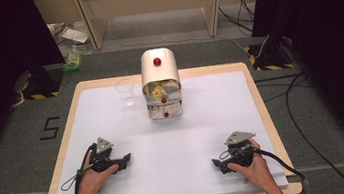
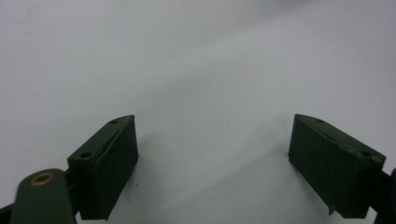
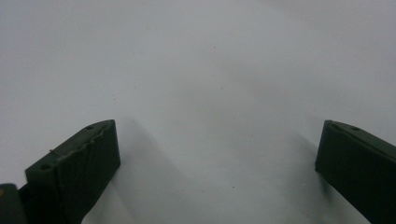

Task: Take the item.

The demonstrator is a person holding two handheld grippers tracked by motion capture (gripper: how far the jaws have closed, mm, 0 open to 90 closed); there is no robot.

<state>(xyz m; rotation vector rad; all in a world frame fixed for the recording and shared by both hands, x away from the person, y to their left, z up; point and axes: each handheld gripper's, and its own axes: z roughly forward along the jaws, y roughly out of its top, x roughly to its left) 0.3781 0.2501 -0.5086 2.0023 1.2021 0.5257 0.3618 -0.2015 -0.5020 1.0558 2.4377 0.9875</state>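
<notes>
Left gripper view is showing the left gripper [image 2: 212,154] with its jaws standing wide apart, nothing between them, white sheet lying beneath. Right gripper view is showing the right gripper [image 3: 217,168] likewise, jaws spread wide over bare white sheet [image 3: 210,84].

High view is showing the left gripper [image 1: 126,158] resting low on the sheet at the near left, a hand [image 1: 92,178] wrapping its body, jaws pointing right. The right gripper [image 1: 217,163] is sitting at the near right, a hand [image 1: 255,167] holding it, jaws pointing left. The two are lying well apart, facing each other.

Farther back, at the middle of the worktop [image 1: 254,86], a cream drawer unit [image 1: 161,86] with red knobs is standing; its upper drawer is hanging open with something yellowish inside. A clear glass [image 1: 126,93] is standing just beside its left.
</notes>
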